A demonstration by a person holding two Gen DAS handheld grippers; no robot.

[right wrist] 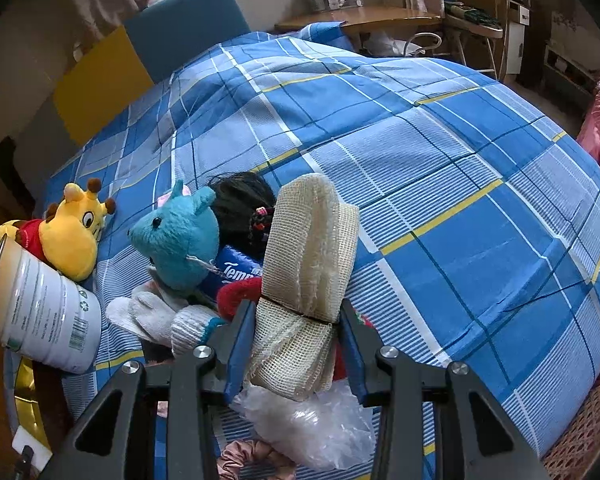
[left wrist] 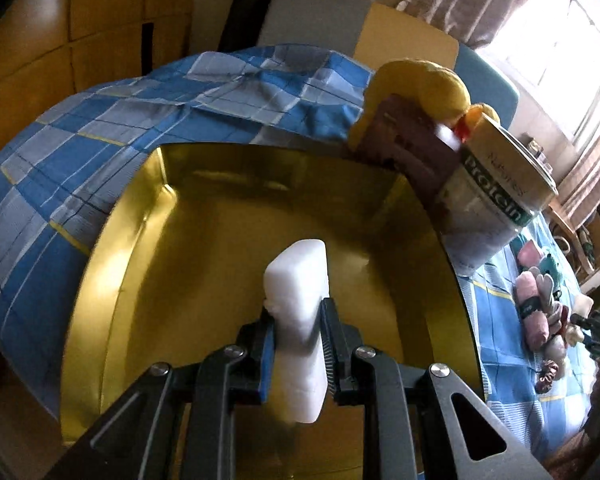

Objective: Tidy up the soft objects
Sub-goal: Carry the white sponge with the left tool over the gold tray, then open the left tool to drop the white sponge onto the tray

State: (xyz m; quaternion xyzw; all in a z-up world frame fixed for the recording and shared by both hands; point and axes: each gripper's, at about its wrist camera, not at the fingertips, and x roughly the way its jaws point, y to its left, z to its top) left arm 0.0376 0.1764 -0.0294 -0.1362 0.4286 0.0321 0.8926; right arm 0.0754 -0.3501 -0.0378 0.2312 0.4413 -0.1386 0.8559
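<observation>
Left tongs grip one white sponge over one gold tray; right tongs clamp one mesh roll.

Left gripper: clamped on a white foam block
Below: gold tray on checked blue bedcover
Right rim: white tin, yellow plush
</observation>
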